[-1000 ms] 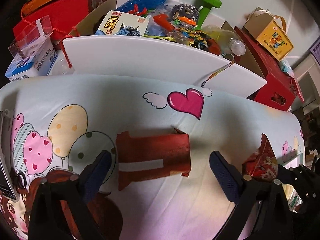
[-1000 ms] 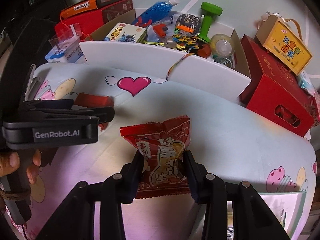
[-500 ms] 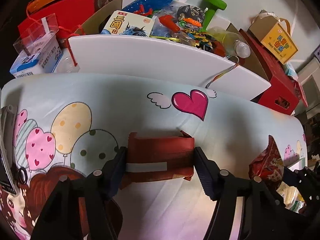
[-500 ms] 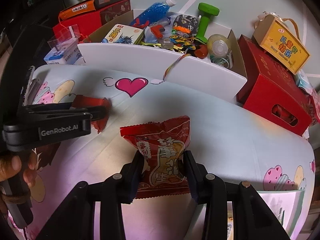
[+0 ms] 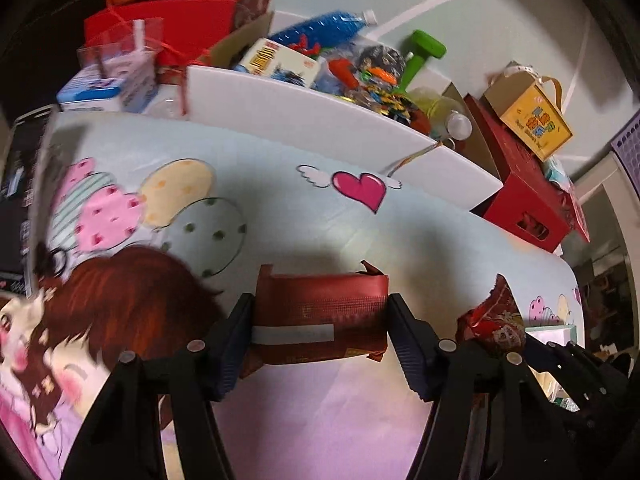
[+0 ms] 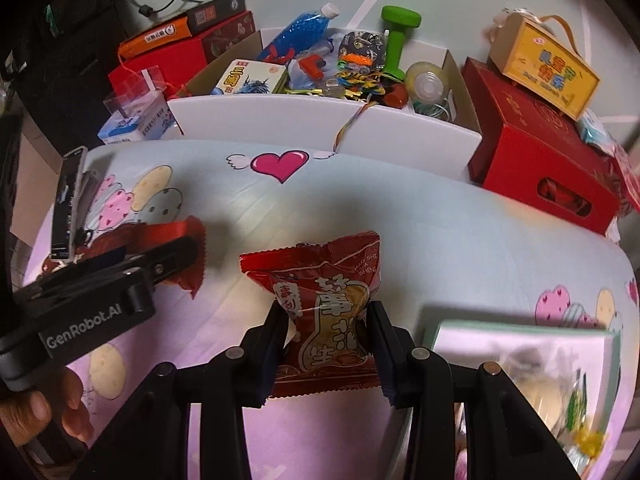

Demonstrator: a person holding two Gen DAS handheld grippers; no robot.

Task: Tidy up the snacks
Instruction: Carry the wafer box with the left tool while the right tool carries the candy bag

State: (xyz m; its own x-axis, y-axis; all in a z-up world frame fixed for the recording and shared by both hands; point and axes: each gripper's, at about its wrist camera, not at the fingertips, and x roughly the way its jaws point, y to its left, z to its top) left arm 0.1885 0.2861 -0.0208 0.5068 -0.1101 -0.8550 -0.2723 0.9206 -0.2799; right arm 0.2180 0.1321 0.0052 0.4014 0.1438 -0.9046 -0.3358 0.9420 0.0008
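Note:
My left gripper (image 5: 320,328) is shut on a dark red snack packet (image 5: 320,312) with a white strip, held a little above the cartoon-printed tablecloth (image 5: 280,200). The same packet (image 6: 188,236) shows at the left of the right wrist view, clamped in the left gripper (image 6: 176,252). My right gripper (image 6: 328,332) is shut on a red peanut snack bag (image 6: 332,304) with gold lettering. That bag (image 5: 496,320) appears at the right edge of the left wrist view.
A white-walled cardboard box (image 6: 328,120) full of toys, a blue bottle and a green dumbbell (image 6: 396,36) stands behind the table. Red boxes (image 6: 540,160) and a yellow gift box (image 6: 548,68) sit at the right. A mint-edged tray (image 6: 520,344) with snacks lies bottom right. A hand (image 6: 36,412) holds the left gripper.
The left gripper closed from open onto the dark red packet and lifted it toward the right. The right gripper kept its hold on the peanut bag and rose; the mint tray came into view.

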